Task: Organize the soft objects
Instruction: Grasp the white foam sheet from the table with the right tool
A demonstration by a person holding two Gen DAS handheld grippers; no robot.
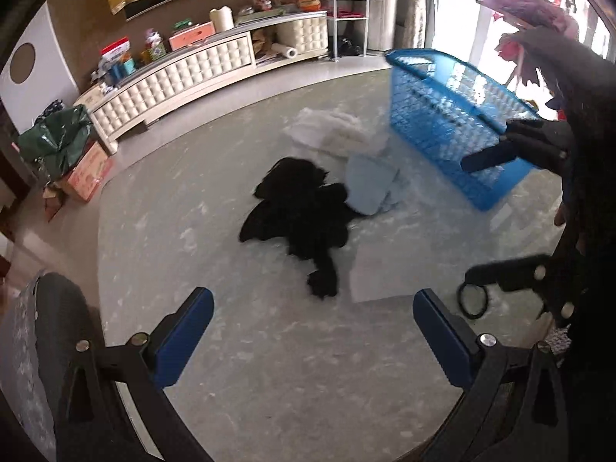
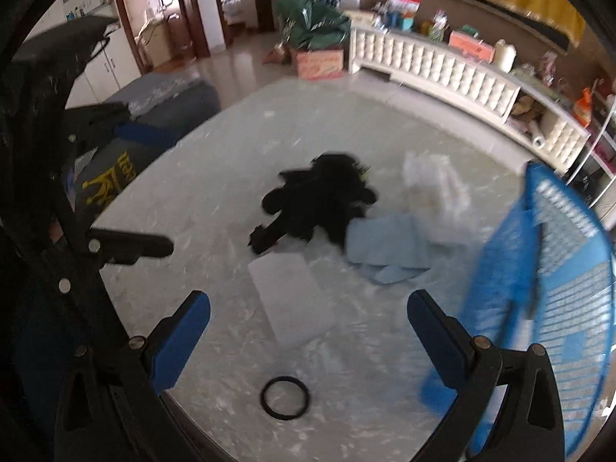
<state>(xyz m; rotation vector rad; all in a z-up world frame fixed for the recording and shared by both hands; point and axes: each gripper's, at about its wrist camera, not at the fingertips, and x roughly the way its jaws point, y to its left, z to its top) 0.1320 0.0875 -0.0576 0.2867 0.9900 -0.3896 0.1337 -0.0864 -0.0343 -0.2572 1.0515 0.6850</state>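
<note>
Left hand-held gripper [image 1: 312, 331]: released, jaws wide apart, nothing between them, held above the near part of the tabletop [image 1: 269, 365].
Right hand-held gripper [image 2: 308, 337]: released too, empty, above the tabletop's near edge.
Black cloth [image 1: 300, 211]: crumpled at the middle of the tabletop.
Blue cloth [image 1: 369, 188]: just right of the black cloth, touching it.
White cloth [image 1: 331, 131]: behind the blue cloth, near the basket.
Basket [image 1: 442, 115]: blue, on the right side, tilted, blurred.
Black ring [image 2: 285, 397]: flat on the tabletop, near the right hand-held gripper.
White sheet [image 2: 292, 300]: flat, in front of the black cloth.
</note>
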